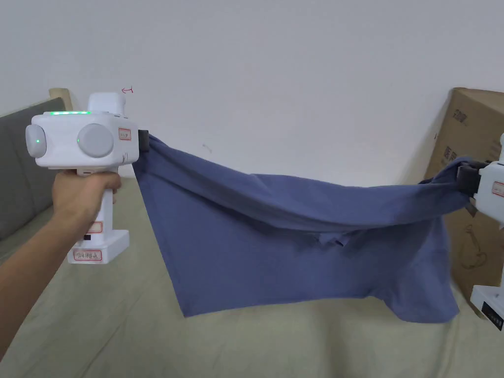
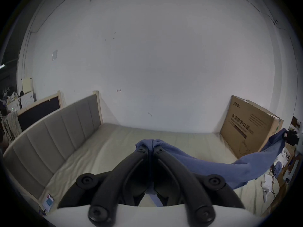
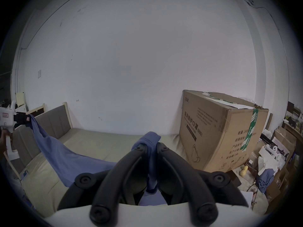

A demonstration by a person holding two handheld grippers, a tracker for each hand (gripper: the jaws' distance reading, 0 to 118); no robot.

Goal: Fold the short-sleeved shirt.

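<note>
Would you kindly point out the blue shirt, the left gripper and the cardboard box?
blue shirt (image 1: 275,256), head view, on the hanging middle panel.
left gripper (image 2: 150,148), left gripper view, between its fingertips, shut on cloth.
cardboard box (image 3: 213,132), right gripper view, on the printed front face.

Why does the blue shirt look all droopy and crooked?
The shirt hangs in the air between the left tongs and right tongs, sagging in the middle, bunched along the top. Nothing looks torn.

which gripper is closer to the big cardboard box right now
Right. The right gripper holds the blue shirt just in front of the cardboard box; the left gripper holds the shirt's far end, by the headboard.
</note>
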